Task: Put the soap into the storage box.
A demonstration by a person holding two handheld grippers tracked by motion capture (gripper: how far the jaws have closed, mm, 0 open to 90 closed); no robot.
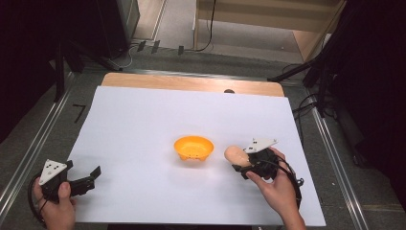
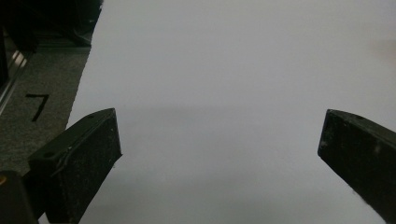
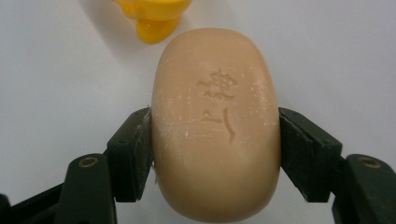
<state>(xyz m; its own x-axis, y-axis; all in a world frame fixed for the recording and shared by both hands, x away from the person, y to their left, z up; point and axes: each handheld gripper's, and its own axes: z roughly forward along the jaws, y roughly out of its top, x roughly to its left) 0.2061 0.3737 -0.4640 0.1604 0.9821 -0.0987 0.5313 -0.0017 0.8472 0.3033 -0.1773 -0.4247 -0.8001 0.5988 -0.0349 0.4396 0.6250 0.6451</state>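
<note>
The right gripper (image 3: 215, 149) clamps its jaws on a tan soap bar (image 3: 215, 121) (stamped characters on top), just right of the orange bowl (image 1: 193, 147) mid-tabletop. The left gripper (image 2: 219, 149), jaws wide and empty, sits near the front-left corner.

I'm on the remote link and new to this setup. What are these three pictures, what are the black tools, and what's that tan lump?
A person holds a two-jaw tool in each hand. The high view looks down on the table from above; the other two pictures come from cameras riding on each tool. On the white sheet sits an orange bowl. The right gripper is shut on a tan soap bar, stamped with characters, held just right of the bowl. The left gripper is open with nothing between its jaws, resting near the sheet's left edge.
</note>
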